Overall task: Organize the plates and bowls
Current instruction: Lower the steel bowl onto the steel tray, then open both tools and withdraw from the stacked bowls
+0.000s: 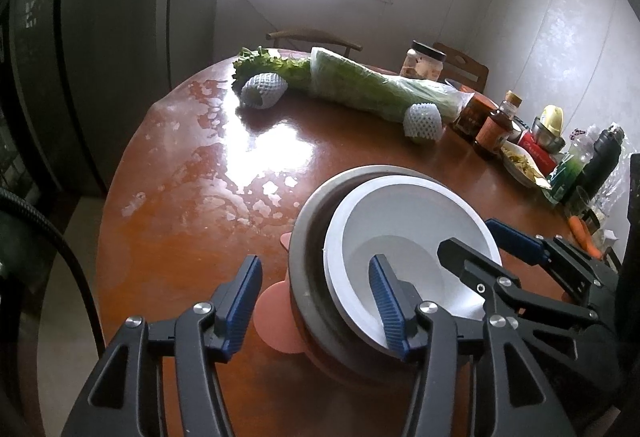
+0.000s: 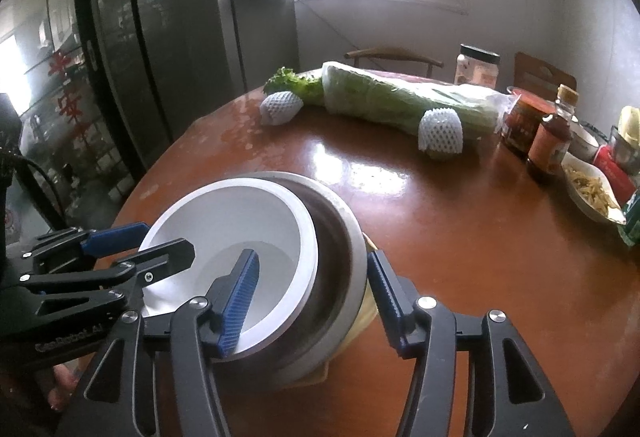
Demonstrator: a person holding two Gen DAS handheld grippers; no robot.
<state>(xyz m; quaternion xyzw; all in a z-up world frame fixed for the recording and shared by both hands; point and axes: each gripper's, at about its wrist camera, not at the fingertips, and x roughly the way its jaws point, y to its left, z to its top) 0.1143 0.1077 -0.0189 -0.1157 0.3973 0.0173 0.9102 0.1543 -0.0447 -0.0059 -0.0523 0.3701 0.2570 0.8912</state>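
Observation:
A white bowl (image 1: 404,237) sits tilted inside a larger grey bowl (image 1: 310,269), stacked on a pink plate (image 1: 276,321) on the round wooden table (image 1: 192,221). My left gripper (image 1: 316,301) is open, its jaws astride the stack's near-left rim, one finger inside the white bowl. My right gripper (image 2: 316,297) is open too, one finger in the white bowl (image 2: 232,221), the other outside the grey bowl (image 2: 340,277). A yellowish dish (image 2: 366,313) shows under the stack. Each gripper appears in the other's view, open: the right (image 1: 490,237), the left (image 2: 160,241).
Bagged leafy greens (image 1: 372,85) and two foam-netted fruits (image 1: 264,91) lie at the far side. Jars, sauce bottles (image 1: 494,129), a snack dish (image 2: 592,189) and a dark flask (image 1: 604,161) crowd the right edge. Chairs stand behind the table, a dark cabinet on the left.

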